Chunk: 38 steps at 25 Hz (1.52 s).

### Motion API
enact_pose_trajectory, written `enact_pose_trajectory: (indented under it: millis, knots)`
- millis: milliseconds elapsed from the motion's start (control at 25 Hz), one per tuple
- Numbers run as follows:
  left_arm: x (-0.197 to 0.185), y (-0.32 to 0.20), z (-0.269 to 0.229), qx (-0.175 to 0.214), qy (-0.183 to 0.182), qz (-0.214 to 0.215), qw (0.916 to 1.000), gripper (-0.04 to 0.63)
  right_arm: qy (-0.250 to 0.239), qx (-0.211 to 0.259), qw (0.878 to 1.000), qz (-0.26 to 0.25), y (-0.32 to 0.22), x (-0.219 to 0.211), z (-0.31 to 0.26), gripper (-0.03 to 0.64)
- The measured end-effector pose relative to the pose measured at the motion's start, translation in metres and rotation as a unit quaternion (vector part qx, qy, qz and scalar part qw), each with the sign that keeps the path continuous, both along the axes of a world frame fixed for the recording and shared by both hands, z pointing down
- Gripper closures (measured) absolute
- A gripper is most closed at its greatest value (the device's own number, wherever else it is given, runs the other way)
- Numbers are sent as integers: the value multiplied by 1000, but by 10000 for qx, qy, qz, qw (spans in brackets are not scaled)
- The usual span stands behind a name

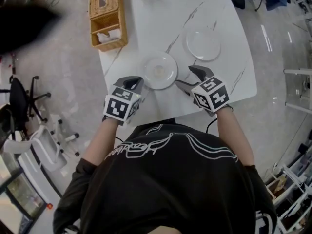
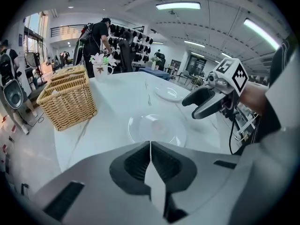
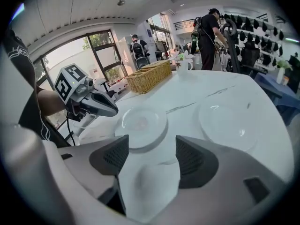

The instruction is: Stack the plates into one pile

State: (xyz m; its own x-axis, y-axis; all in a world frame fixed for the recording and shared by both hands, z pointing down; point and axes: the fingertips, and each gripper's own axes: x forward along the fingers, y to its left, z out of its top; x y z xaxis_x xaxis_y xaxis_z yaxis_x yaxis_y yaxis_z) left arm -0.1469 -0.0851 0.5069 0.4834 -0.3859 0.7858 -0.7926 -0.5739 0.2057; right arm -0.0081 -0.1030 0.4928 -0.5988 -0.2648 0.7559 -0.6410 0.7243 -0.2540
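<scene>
**No pile yet**

Right at the start, by the look of things. Two white plates on the white counter (image 1: 156, 23), lying apart, neither one on top of the other.

Near plate (image 1: 160, 70) right in front, in between both tools. Far plate (image 1: 203, 44) a little further back and to the right, close by but not touching the near plate.

Left tool (image 1: 132, 83) clenched tight on nothing, held just left of the near plate. Right tool (image 1: 189, 77) spread wide and empty, just right of the near plate, pointing in between the two plates.

Wicker basket (image 1: 108, 18) at the far left corner, well away from both plates.

Nothing done so far. Left to do: pick up one plate and set it down on the other. Probably easiest to pinch a rim with the spread right tool.
</scene>
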Motion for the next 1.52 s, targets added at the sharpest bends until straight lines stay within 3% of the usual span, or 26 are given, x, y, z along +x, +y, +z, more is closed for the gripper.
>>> enact_pose_trajectory:
  millis: [200,800,1040,1240,1360,1520]
  knots:
    - [-5,0,10,26,-135,246,9996,568,101,-97,9998,149,7,-8,12,304]
    - [-2,-5,21,75,-102,675,9976,568,146,-103,9981,597,14,-12,23,304]
    - [-2,-6,28,21,-196,803,9966,568,-230,-322,9963,766,13,-20,24,304]
    - [0,-8,30,5,-228,790,9966,568,-891,-805,9882,949,16,-36,20,305]
    - [2,-8,30,-4,-272,823,9962,568,-935,-897,9876,887,18,-43,22,309]
    - [2,-8,30,-41,-301,817,9962,568,-950,-1109,9841,1009,20,-46,27,393]
